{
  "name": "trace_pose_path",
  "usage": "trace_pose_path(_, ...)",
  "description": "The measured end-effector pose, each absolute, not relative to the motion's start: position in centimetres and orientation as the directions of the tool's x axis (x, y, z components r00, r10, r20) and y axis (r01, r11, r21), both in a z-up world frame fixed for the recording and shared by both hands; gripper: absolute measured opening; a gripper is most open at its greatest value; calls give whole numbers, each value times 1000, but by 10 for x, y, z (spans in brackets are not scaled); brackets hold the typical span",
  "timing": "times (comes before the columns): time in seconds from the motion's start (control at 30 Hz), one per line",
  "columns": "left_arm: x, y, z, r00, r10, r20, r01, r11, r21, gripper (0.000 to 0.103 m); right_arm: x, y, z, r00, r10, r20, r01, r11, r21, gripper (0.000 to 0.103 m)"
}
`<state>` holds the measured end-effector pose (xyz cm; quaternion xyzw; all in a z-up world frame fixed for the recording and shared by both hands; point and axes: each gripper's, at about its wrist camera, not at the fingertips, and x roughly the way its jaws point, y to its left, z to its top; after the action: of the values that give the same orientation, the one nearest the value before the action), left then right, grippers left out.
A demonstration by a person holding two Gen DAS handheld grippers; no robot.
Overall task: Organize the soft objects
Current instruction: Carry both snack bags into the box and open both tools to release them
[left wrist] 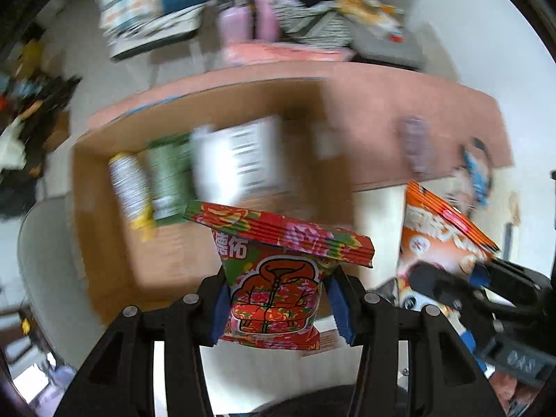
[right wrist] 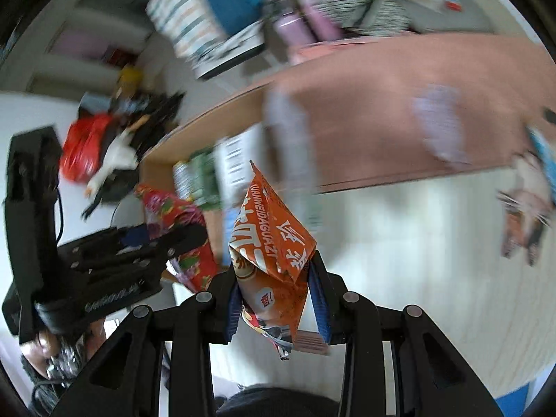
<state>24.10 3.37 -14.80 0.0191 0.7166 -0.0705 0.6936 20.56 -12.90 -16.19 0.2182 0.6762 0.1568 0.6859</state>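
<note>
My left gripper is shut on a red floral snack packet and holds it upright above the near wall of an open cardboard box. My right gripper is shut on an orange snack packet, held in the air over the white table. The orange packet also shows at the right of the left wrist view, and the red packet at the left of the right wrist view. The box holds a yellow-capped packet, a green packet and a white packet.
The background is motion-blurred. A pink box flap lies behind the box. Blurred items lie at the table's right. A pile of clothes, bags and a striped cushion sits on the floor beyond. A grey chair stands at left.
</note>
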Motion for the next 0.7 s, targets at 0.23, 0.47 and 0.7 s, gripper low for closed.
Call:
trace_pose_path(0.23, 245, 138, -198, -136, -43, -990, -23, 999, -41, 46, 217, 10, -191, -97, 519, -849, -75, 847, 526, 37)
trace_pose_path(0.47, 251, 180, -244, -217, -67, -974, -81, 995, -50, 46, 228, 79, -241, -220, 490, -844, -126, 843, 522, 37)
trace_pose_path(0.7, 254, 192, -270, -256, -131, -958, -137, 986, -98, 48, 237, 106, -277, -301, 420, -856, -165, 861, 481, 55)
